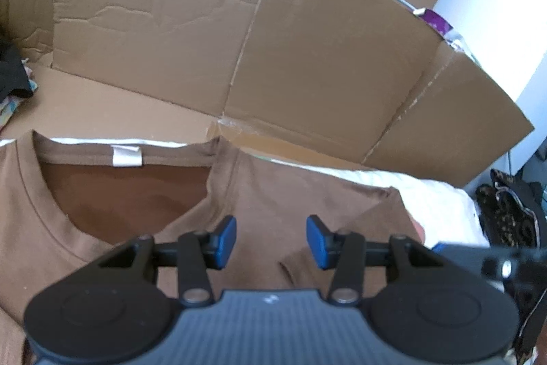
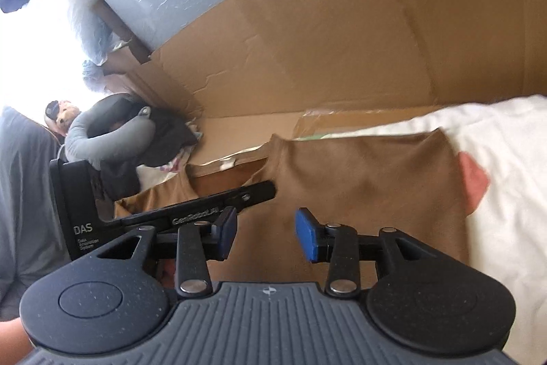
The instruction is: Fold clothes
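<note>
Plain brown t-shirt with white label, tan cardboard, white sheet

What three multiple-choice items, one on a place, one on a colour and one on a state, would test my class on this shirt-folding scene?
1. Where does the white neck label sit?
A. Inside the back of the collar
B. On a sleeve hem
C. On the cardboard

2. What colour is the T-shirt?
A. Blue
B. Brown
C. Green

3. How does the left claw stand?
A. Shut on the collar
B. Shut on the label
C. Open, nothing between its pads

Key:
1 A, the label hangs under the collar's back edge.
2 B, the cloth is brown in both views, against the white sheet and the cardboard wall behind it.
3 C, the blue pads stand apart over the shirt with no cloth pinched; the right claw stands the same way.
</note>
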{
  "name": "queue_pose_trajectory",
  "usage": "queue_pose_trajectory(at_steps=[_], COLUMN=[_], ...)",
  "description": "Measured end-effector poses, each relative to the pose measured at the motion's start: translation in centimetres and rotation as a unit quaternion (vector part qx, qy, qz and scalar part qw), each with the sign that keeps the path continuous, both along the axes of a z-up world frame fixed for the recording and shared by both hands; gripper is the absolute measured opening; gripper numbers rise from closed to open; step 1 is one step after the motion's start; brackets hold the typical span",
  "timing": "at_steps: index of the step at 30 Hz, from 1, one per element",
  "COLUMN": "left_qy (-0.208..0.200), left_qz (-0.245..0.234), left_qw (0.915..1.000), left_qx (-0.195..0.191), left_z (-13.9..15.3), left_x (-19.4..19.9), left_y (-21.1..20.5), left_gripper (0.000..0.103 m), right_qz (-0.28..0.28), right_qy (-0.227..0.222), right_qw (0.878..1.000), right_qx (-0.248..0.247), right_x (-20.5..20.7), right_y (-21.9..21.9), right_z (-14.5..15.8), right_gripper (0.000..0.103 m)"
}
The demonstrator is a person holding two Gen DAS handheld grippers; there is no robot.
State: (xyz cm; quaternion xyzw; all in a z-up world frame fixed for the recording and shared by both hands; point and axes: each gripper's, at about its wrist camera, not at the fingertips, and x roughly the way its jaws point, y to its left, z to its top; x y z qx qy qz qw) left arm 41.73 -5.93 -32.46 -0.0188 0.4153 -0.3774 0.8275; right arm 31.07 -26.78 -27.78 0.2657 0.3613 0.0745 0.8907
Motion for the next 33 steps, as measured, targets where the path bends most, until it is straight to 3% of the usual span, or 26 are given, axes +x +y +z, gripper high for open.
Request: queue_pose_trajectory(at_steps=[9, 11, 12, 17, 18, 19, 20, 26, 33], left_qy=[0.003, 0.003, 0.008, 0.025, 0.028, 0.031, 0.035, 0.063, 0.097], left_qz=[-0.029, -0.032, -0.033, -0.033, -0.033, -0.031, -0.026, 0.012, 0.025], left_qw=[0.9995, 0.9993, 0.9992, 0.9991, 0.9990, 0.9990, 0.9990, 0.9979, 0.9949], left_qx=[0.014, 0.019, 0.021, 0.011, 0.011, 0.010, 0.010, -0.006, -0.009], left_z=[-1.4, -1.7, -1.9, -2.6, -2.7, -2.7, -2.6, -1.3, -1.8], left_x=[-0.8, -0.8, -0.8, -1.0, -0.9, -0.9, -0.8, -1.2, -1.3], left_y=[-1.0, -1.2, -1.3, -1.7, -1.7, -1.7, -1.6, 0.1, 1.6], left_gripper=[0.047, 0.038, 0.026, 0.022, 0.018, 0.007, 0.005, 0.003, 0.003], right_qz=[-0.086, -0.098, -0.103, -0.116, -0.116, -0.115, -0.114, -0.089, -0.090], right_qy=[0.025, 0.029, 0.030, 0.036, 0.036, 0.038, 0.040, 0.049, 0.059], right_qw=[0.995, 0.993, 0.992, 0.990, 0.990, 0.990, 0.990, 0.988, 0.983], right_qx=[-0.052, -0.058, -0.060, -0.070, -0.072, -0.075, -0.078, -0.115, -0.146], right_x=[-0.6, -0.8, -0.8, -1.0, -1.0, -1.1, -1.0, 0.1, 3.0], right_y=[-5.4, -6.1, -6.4, -7.2, -7.2, -7.3, -7.3, -7.5, -8.0], right_z=[-1.2, -1.4, -1.5, -2.0, -2.1, -2.1, -2.3, -2.5, -3.2], right_gripper=[0.045, 0.045, 0.045, 0.045, 0.045, 0.045, 0.045, 0.045, 0.045])
